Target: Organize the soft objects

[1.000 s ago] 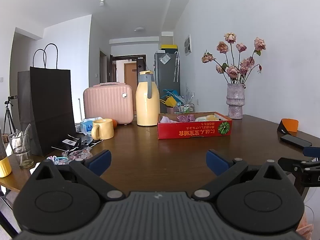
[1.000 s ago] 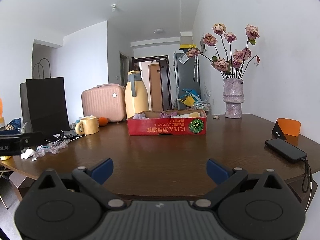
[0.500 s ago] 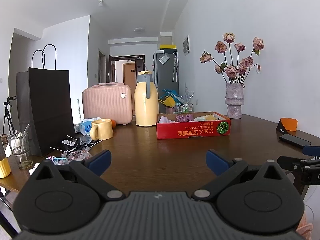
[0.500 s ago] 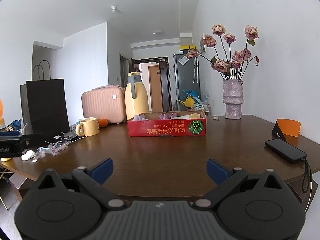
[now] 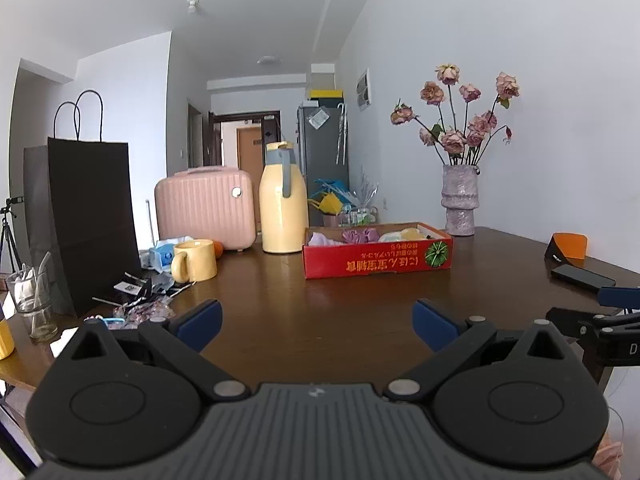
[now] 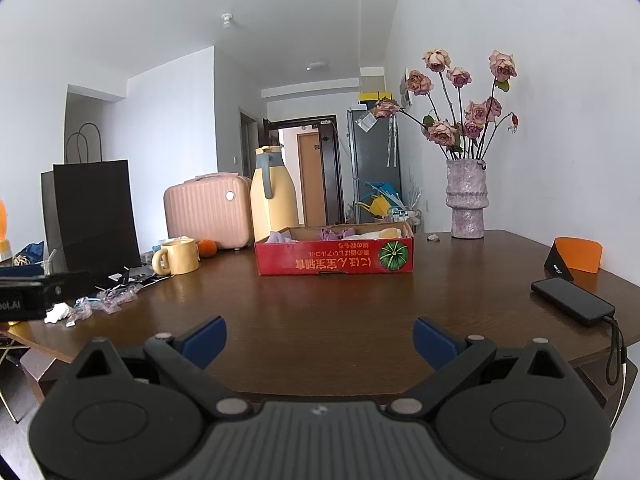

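From my left gripper [image 5: 316, 326], spread wide with nothing between its blue pads, I count going left to right: one black paper bag [image 5: 90, 224], one yellow mug [image 5: 195, 261], one pink suitcase [image 5: 206, 208], one cream thermos jug [image 5: 283, 216], then one red cardboard box [image 5: 378, 258] mid-table, holding the soft objects [image 5: 360, 235], pale and purple; I cannot count them. Right of it stands one vase [image 5: 460, 204] of dried roses, then one black phone [image 5: 582, 276]. My right gripper [image 6: 319, 343] is spread too, holding nothing, aimed at the same box from the table's [image 6: 320, 312] near edge
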`<action>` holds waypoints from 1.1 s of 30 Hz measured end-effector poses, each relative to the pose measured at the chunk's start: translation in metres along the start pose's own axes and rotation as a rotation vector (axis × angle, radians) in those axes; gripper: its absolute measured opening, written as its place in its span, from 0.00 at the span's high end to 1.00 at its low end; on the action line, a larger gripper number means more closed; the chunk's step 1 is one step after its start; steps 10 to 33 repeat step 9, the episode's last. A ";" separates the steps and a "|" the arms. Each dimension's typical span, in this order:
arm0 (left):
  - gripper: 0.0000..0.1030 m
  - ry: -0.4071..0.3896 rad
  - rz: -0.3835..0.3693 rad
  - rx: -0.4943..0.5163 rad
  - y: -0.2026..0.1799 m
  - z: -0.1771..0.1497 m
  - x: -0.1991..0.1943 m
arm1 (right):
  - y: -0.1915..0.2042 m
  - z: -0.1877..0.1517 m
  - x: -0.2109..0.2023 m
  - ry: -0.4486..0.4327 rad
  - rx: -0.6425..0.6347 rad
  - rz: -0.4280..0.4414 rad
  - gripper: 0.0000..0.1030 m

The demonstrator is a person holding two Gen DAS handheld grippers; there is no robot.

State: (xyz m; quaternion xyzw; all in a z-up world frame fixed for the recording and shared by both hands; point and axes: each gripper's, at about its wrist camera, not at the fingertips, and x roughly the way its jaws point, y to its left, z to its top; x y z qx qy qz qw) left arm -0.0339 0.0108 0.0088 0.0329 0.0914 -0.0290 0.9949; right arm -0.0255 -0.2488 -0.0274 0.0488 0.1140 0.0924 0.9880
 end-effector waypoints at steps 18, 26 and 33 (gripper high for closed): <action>0.00 -0.042 0.011 -0.004 -0.001 -0.001 -0.003 | 0.000 0.000 0.000 0.000 0.005 0.005 0.03; 0.00 -0.042 0.011 -0.004 -0.001 -0.001 -0.003 | 0.000 0.000 0.000 0.000 0.005 0.005 0.03; 0.00 -0.042 0.011 -0.004 -0.001 -0.001 -0.003 | 0.000 0.000 0.000 0.000 0.005 0.005 0.03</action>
